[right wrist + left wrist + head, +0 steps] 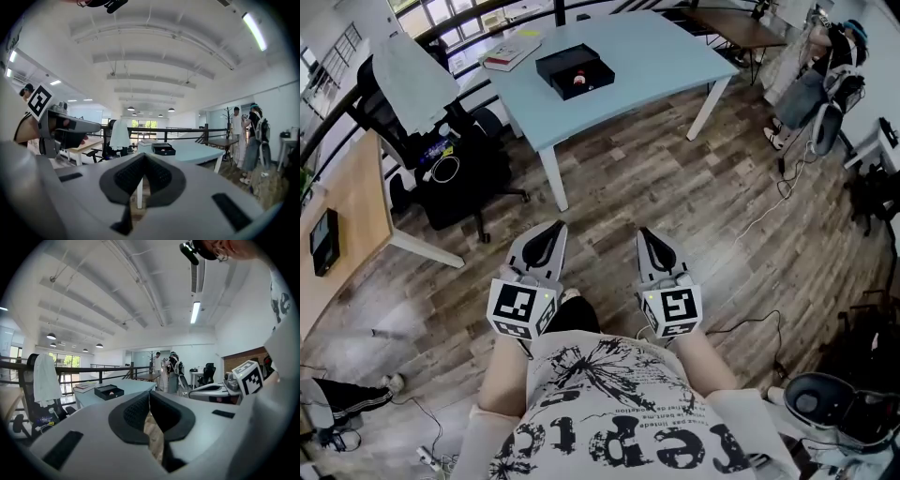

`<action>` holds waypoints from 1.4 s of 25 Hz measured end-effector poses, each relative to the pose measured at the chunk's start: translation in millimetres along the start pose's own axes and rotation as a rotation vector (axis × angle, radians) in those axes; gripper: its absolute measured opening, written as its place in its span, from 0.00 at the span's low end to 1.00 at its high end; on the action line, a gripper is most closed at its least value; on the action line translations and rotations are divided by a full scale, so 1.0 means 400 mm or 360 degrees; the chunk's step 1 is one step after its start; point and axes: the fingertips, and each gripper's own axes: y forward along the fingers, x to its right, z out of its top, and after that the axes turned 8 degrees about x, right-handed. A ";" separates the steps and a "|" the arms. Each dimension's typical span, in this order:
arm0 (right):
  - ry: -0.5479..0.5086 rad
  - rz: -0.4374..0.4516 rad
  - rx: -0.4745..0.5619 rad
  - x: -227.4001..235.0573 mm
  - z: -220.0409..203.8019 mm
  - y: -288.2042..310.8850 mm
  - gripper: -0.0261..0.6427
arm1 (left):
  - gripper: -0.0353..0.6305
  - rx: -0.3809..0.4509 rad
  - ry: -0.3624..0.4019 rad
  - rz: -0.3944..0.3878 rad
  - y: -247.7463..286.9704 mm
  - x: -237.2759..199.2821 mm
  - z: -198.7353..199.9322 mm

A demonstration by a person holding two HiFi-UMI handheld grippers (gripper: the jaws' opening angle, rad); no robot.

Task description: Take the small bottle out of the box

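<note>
The box (pixel 575 71), black and open on top, is sitting near the middle of the light blue desk (pixel 647 56). The bottle (pixel 579 82) is lying inside it, showing only as a small red and white spot; more detail I cannot tell. A book (pixel 511 52) is lying on the same desk, left of the box and not touching it.

Both grippers are hanging low, just in front of the shirt (pixel 619 412) and well apart from the desk, w/ wood floor (pixel 675 187) stretching btw. them and the desk legs. The left gripper (pixel 555 229) is holding its fingers closed, tips touching, gripping nothing. The right gripper (pixel 645 234) is doing the same.

A black chair (pixel 459 173) is standing left of the desk's near corner. Behind it a white cloth (pixel 412 70) is hanging over another chair back. A person (pixel 825 70) is standing at the far right, beyond the desk.
</note>
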 end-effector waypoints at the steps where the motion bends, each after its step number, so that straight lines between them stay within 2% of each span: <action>1: 0.0009 -0.0007 -0.0015 0.012 -0.011 0.011 0.06 | 0.09 -0.0019 -0.0017 0.0006 0.017 -0.011 -0.011; 4: 0.0021 -0.0028 -0.0065 0.055 -0.037 0.058 0.06 | 0.09 -0.0057 -0.0048 0.0006 0.072 -0.051 -0.039; 8: 0.0006 -0.0065 -0.0100 0.128 -0.058 0.171 0.06 | 0.09 -0.0039 -0.0062 -0.0023 0.193 -0.129 -0.054; 13: -0.0013 -0.0100 -0.0129 0.258 -0.068 0.381 0.06 | 0.09 -0.0051 -0.0088 -0.0052 0.418 -0.249 -0.073; 19: -0.0039 -0.0081 -0.0127 0.409 -0.048 0.663 0.06 | 0.09 -0.0043 -0.0071 -0.0059 0.708 -0.412 -0.047; 23: -0.0043 -0.0037 -0.0141 0.490 -0.051 0.829 0.06 | 0.09 -0.0060 -0.0063 -0.0033 0.866 -0.507 -0.047; 28: -0.0039 0.0019 -0.0156 0.557 -0.057 0.977 0.06 | 0.09 -0.0099 -0.0065 -0.0003 0.994 -0.581 -0.057; 32: -0.0025 0.0097 -0.0155 0.600 -0.067 1.077 0.06 | 0.09 -0.0137 -0.0053 0.0062 1.068 -0.624 -0.072; 35: -0.0008 0.0186 -0.0129 0.634 -0.072 1.167 0.06 | 0.09 -0.0174 -0.0048 0.0159 1.121 -0.667 -0.095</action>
